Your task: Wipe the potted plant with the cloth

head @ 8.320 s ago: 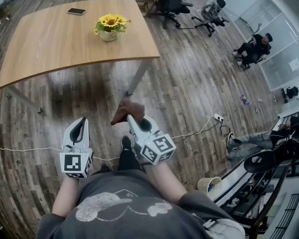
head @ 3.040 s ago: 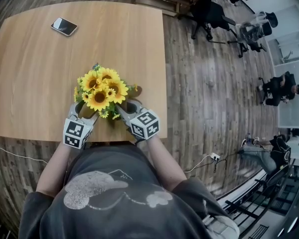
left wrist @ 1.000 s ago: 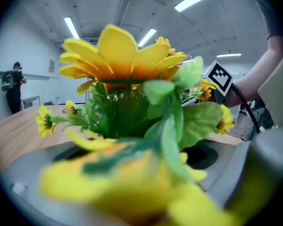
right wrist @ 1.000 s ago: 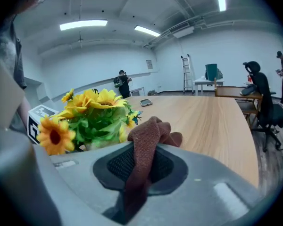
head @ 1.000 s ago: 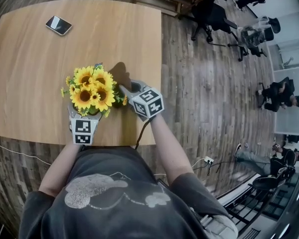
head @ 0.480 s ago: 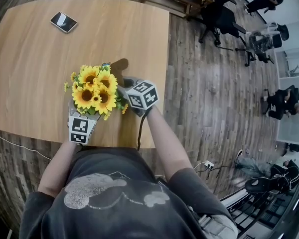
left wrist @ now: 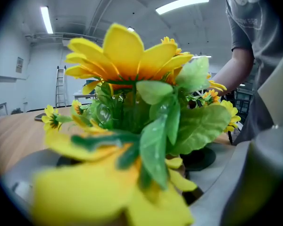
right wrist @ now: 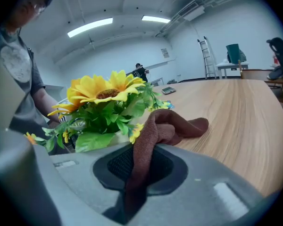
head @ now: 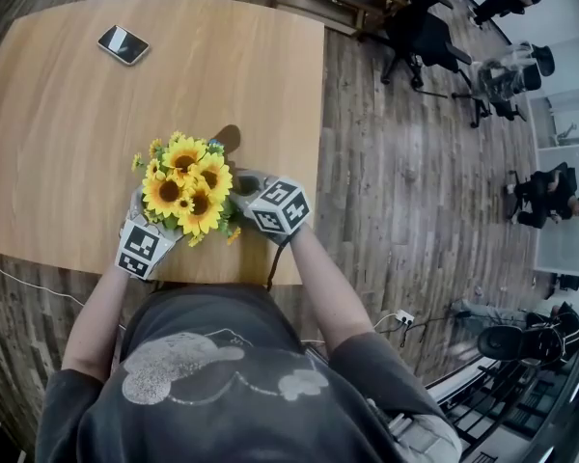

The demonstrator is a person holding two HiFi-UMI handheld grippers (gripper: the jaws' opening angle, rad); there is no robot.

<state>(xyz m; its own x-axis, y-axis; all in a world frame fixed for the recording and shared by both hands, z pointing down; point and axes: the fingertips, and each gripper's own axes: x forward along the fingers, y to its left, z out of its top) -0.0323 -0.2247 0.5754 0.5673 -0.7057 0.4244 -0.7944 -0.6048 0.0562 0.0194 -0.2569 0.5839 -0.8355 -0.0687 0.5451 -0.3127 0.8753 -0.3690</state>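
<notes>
Clamped on the cloth [right wrist: 170,126], your right gripper [head: 243,183] sits just right of the potted plant [head: 188,186], left of centre by the table's [head: 77,114] lower edge. Your left gripper's [head: 135,222] wide jaws, just narrowed, straddle it without pressing, likely to steady it.

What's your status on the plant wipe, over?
Right claw shut on cloth, beside potted plant. Left claw wide around it, just closed slightly, grip unclear. Nothing blocking.

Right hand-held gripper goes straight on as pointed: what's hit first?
Likely the potted plant's near leaves, touched by the cloth the right hand-held gripper clamps; depth unclear, it might pass onto the table.
</notes>
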